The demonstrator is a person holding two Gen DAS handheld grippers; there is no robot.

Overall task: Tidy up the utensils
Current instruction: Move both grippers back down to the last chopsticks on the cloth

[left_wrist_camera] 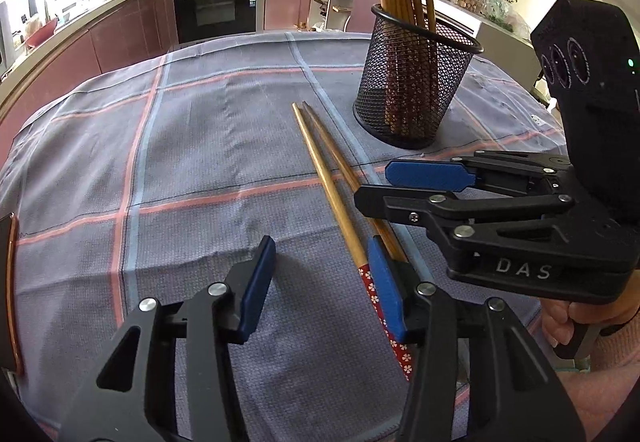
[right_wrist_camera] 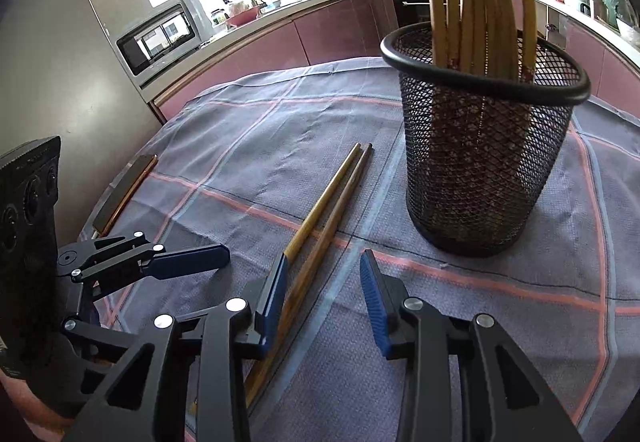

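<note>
Two wooden chopsticks (left_wrist_camera: 332,185) (right_wrist_camera: 320,213) lie side by side on the checked cloth; one has a red flowered end. A black mesh holder (left_wrist_camera: 412,89) (right_wrist_camera: 480,161) with several chopsticks upright in it stands just beyond them. My left gripper (left_wrist_camera: 322,282) is open low over the pair's near end, the flowered chopstick lying just inside its right pad. My right gripper (right_wrist_camera: 324,290) (left_wrist_camera: 374,183) is open too, coming in from the right across the pair. One chopstick lies between its pads beside the left one. Nothing is pressed by either.
The grey-blue cloth (left_wrist_camera: 180,161) (right_wrist_camera: 520,322) covers the table. A dark flat slab with a copper edge (left_wrist_camera: 10,290) (right_wrist_camera: 124,193) lies at its left rim. A hand (left_wrist_camera: 560,322) holds the right gripper's handle. Kitchen counters and an oven stand behind.
</note>
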